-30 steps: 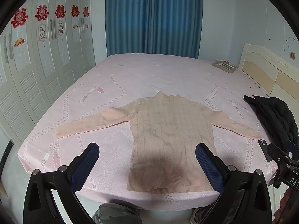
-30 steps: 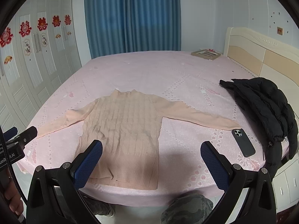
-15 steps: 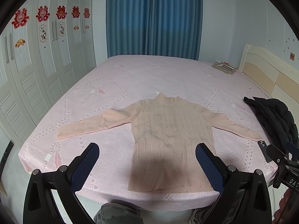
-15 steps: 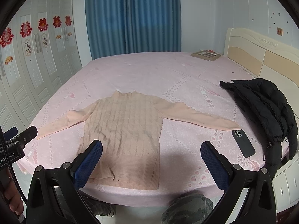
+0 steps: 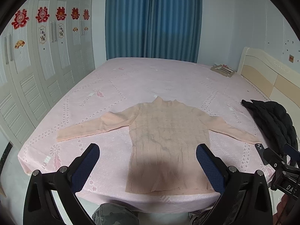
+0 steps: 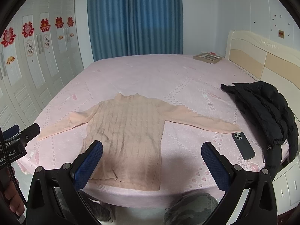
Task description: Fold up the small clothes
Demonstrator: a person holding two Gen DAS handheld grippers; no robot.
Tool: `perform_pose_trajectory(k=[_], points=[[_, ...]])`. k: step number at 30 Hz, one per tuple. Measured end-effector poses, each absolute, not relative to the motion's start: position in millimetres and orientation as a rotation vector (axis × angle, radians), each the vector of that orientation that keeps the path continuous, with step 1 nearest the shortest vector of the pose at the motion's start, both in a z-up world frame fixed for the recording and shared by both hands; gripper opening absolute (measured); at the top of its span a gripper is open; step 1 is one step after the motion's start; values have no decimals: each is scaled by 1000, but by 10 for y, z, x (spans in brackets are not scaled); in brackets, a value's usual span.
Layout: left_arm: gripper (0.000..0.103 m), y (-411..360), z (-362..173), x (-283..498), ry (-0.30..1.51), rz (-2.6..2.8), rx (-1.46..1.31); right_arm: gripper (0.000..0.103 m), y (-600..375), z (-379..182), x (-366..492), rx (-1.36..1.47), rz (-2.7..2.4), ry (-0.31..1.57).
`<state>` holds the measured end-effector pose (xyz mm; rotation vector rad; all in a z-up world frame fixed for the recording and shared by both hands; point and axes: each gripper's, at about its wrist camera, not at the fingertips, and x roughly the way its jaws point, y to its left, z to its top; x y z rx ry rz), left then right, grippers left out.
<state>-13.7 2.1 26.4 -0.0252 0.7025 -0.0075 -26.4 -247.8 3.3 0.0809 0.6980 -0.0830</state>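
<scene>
A peach cable-knit turtleneck sweater (image 5: 168,142) lies flat and face-up on a bed covered by a pink patterned sheet (image 5: 150,78), both sleeves spread wide and its hem at the bed's near edge. The left claw (image 5: 148,166) and the right claw (image 6: 151,166) hover above that hem — each with its blue-padded fingers wide apart, gripping nothing. A dark smartphone (image 6: 243,146) rests just beyond the sweater's right cuff, with a crumpled black puffer jacket (image 6: 262,110) farther out on the same side, by the cream headboard (image 6: 262,56). A flat framed picture (image 6: 207,57) sits well behind the sweater, near closed blue curtains (image 6: 135,18).
</scene>
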Motion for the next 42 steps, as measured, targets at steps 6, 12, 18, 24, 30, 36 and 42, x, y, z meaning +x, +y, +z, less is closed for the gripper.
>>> perform_pose_trajectory(k=[6,12,18,24,30,36,42], points=[[103,45,318,-170,698,6,-20,103,-2461,97,-281,91,-71,692],[103,108,337,-166,679,13,-71,103,-2427,121,-268,81,-56,685],[103,85,332,-122,657,16,-56,103,-2451,105,-220,92,-50,681],[103,51,283,-91,668,15,-40,103,-2412,59,-156,91,-27,688],[103,47,259,-58,669,24,-36,103,-2373,39,-91,88,-7,685],[100,86,205,43,691,-8,-100,103,-2359,-13,-38,80,22,683],[100,262,-45,330,707,5,-130,103,-2373,-189,114,24,0,668]])
